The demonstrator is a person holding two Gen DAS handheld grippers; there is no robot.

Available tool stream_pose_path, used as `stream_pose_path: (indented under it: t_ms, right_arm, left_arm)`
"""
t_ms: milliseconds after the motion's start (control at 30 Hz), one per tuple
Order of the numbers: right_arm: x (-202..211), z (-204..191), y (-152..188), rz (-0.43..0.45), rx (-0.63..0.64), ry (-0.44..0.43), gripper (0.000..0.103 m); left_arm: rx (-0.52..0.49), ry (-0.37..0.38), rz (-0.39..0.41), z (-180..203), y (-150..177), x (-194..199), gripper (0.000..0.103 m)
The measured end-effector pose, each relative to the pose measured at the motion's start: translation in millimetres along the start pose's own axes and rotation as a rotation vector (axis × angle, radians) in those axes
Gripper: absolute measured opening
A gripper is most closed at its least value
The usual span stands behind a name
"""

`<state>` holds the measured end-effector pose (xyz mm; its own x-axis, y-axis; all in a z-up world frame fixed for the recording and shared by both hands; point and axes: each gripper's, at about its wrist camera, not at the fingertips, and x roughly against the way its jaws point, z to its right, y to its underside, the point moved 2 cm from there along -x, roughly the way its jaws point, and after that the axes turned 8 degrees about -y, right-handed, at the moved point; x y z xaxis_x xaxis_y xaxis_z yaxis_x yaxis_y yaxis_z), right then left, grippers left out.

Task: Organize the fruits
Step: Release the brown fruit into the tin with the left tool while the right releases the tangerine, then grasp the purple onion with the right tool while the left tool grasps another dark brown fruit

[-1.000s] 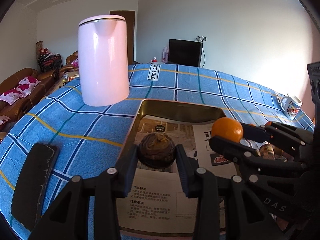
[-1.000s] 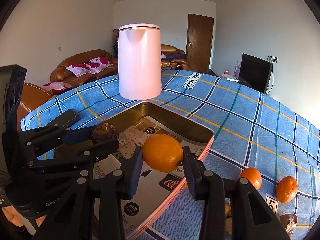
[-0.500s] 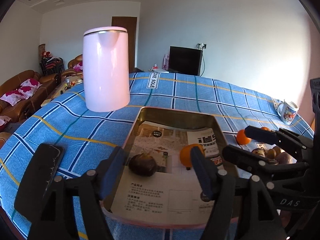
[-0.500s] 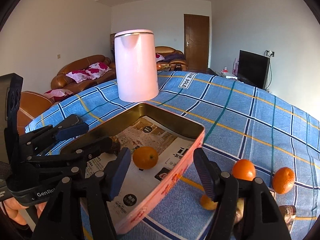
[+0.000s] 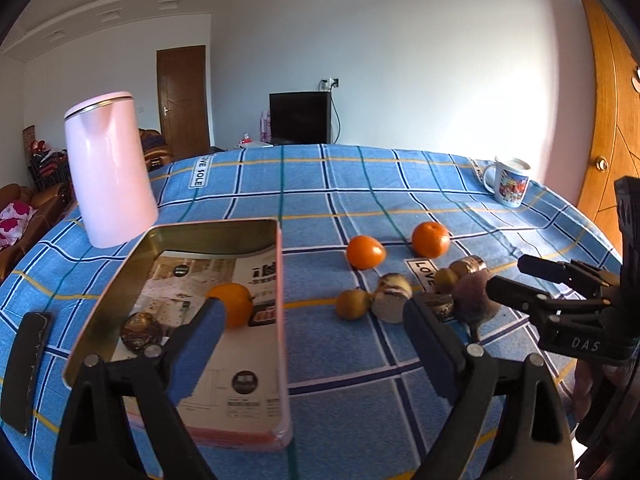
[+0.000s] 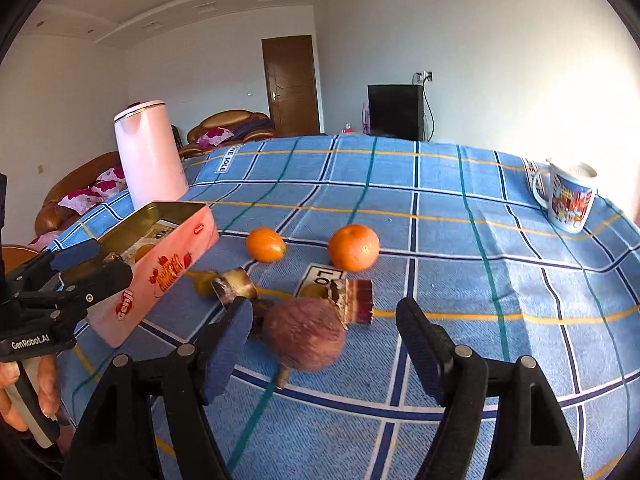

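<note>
A: Both fruits left the jaws, which have just been opening; orange (image 5: 232, 310) and dark fruit (image 5: 140, 330) lie in the tin (image 5: 200, 236).

B: Left gripper (image 5: 310, 344) and right gripper (image 6: 324, 344) gape empty. Only the right view shows the tin's pink side, with a purple fruit (image 6: 304, 334) beside it.

Interior setting. Plain white walls (image 5: 400, 40) meet a white ceiling with stepped cornice moulding (image 6: 208, 12). A closed brown wooden panelled door (image 6: 292, 84) stands in the far wall; beside it, a black flat television screen (image 5: 300, 118) with a wall socket above. Brown leather sofas with pink floral cushions (image 6: 80, 196) line the left side. Bright daylight falls from the right.
</note>
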<state>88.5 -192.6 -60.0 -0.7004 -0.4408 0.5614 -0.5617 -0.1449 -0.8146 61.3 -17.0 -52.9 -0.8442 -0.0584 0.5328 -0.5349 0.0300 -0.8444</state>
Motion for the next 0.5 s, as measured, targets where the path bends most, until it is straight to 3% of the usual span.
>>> stream_pose_path:
  t_ms: [367, 500]
  right_arm:
    - [-27, 10, 11, -0.152, -0.064, -0.109, 0.075]
    - [-30, 11, 12, -0.16, -0.081, -0.18, 0.054]
  left_arm:
    - [-0.077, 0.034, -0.036, 40, 5, -10, 0.092]
    - [-0.091, 0.039, -0.042, 46, 7, -13, 0.092]
